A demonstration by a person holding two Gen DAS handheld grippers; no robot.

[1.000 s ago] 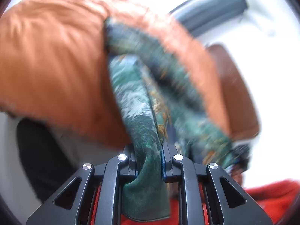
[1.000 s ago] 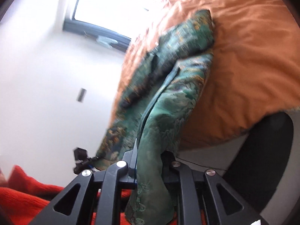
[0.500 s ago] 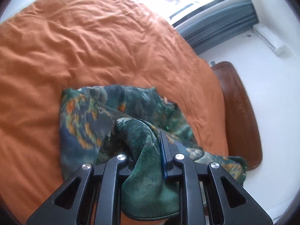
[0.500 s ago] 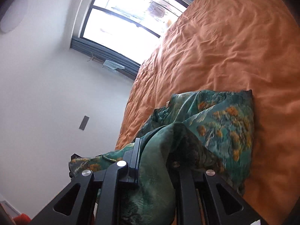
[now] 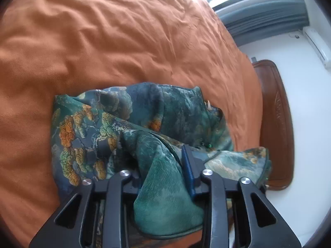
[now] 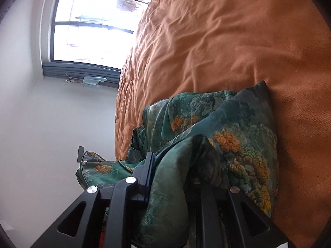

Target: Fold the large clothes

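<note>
A dark green garment (image 5: 124, 124) printed with orange and yellow trees lies folded in loose layers on the orange bed cover (image 5: 124, 31). My left gripper (image 5: 161, 165) hangs just over its near edge. The jaws are opening, and a fold of the green cloth lies slack between them. In the right wrist view the same garment (image 6: 238, 134) lies bunched on the cover (image 6: 227, 41). My right gripper (image 6: 171, 165) still has a thick fold filling its gap while its jaws begin opening. The cloth drapes over the right finger and hides it.
A brown wooden headboard (image 5: 277, 124) stands against the white wall at the bed's right side. A bright window (image 6: 93, 20) with grey curtains (image 5: 264, 18) lies beyond the bed's far end. An air conditioner (image 5: 316, 43) hangs high on the wall.
Both grippers swung forward and down over the bed with the garment, which hung before and now rests folded on the cover. The left jaws have widened; the right ones only slightly.
</note>
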